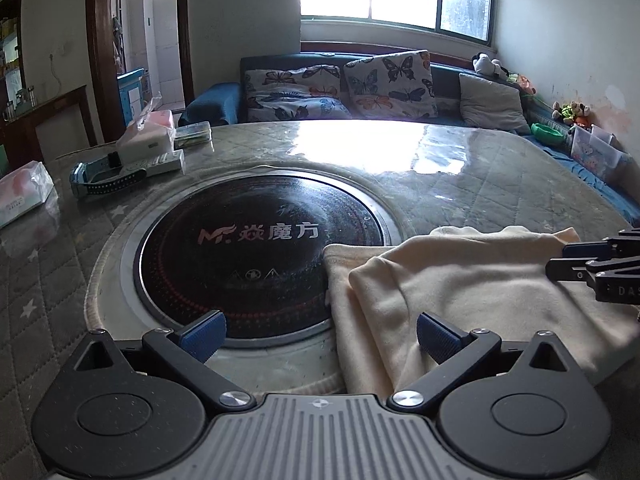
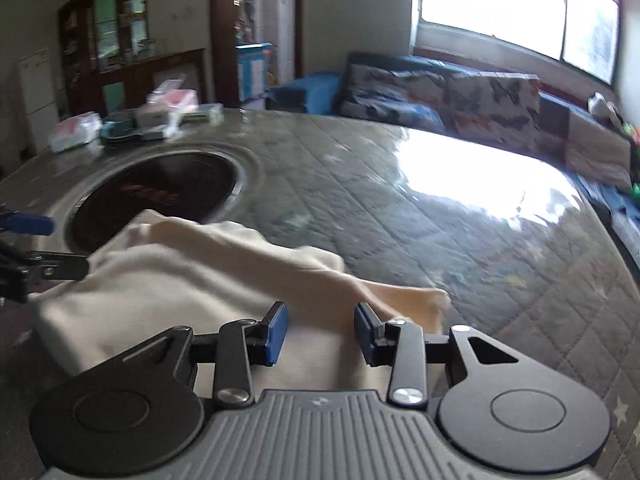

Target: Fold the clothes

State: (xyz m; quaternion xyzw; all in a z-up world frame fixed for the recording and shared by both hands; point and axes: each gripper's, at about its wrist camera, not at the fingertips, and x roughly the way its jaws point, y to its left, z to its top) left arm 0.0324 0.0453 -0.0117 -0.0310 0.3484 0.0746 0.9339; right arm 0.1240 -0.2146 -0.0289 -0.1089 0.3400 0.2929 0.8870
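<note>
I'm mid-fold on the cream garment (image 2: pixel 192 280), both grippers, left (image 1: pixel 320 338) and right (image 2: pixel 321 334), unclenched, grasping nothing; next needs gripping its edge.

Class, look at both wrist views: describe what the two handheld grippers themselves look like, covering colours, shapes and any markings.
Both match. The left gripper and right gripper each have a grey ribbed body flanked by two round black discs, black link arms with silver pivot screws, and black fingers tipped with blue ribbed pads. White letters "DAS" show on the right gripper's side in the left wrist view. No cables, hands or sleeves are visible.
</note>
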